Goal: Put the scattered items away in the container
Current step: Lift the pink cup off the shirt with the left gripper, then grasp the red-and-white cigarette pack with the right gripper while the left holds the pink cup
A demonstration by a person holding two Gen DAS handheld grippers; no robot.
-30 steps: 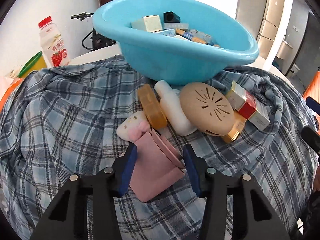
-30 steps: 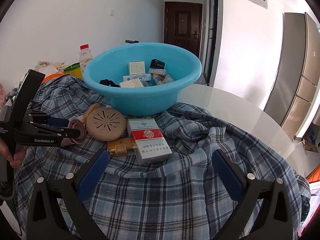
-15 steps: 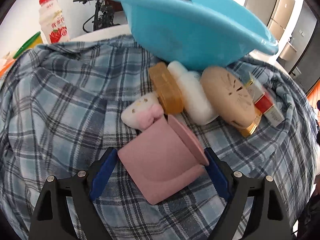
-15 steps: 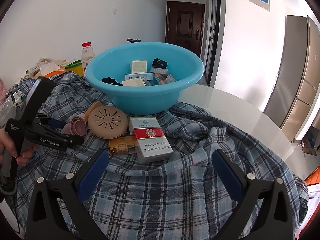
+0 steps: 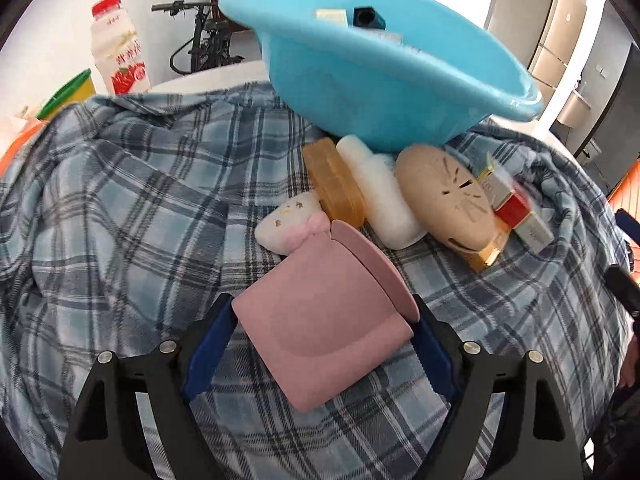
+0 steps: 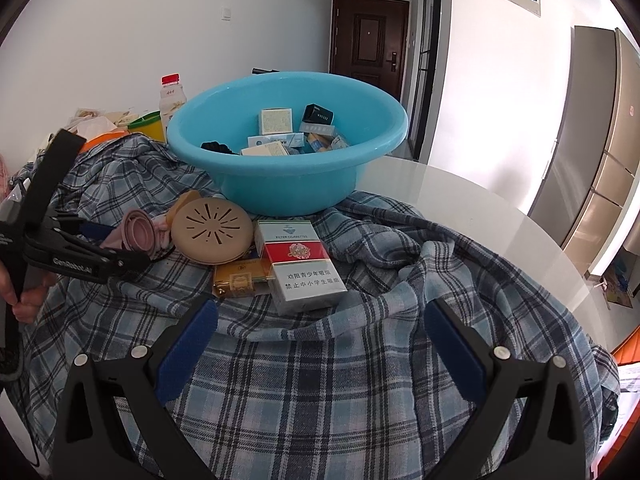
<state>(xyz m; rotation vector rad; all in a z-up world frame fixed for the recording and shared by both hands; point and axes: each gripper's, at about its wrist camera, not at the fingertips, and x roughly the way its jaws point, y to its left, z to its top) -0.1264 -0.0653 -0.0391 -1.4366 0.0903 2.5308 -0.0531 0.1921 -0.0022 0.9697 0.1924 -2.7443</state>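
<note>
Home: entrance door [image 6: 370, 36], fridge [image 6: 600, 136], bicycle [image 5: 200, 40].

A blue-and-white plaid flannel shirt [image 6: 360, 360] lies spread over the round glossy white worktop [image 6: 472, 208]. Behind it stand a white plastic drink bottle with a red cap [image 5: 118, 56] and a yellow tub with a green rim [image 5: 68, 94]. A black bicycle [image 5: 200, 44] leans by the wall; a dark wooden door [image 6: 370, 40] closes the hallway.
</note>
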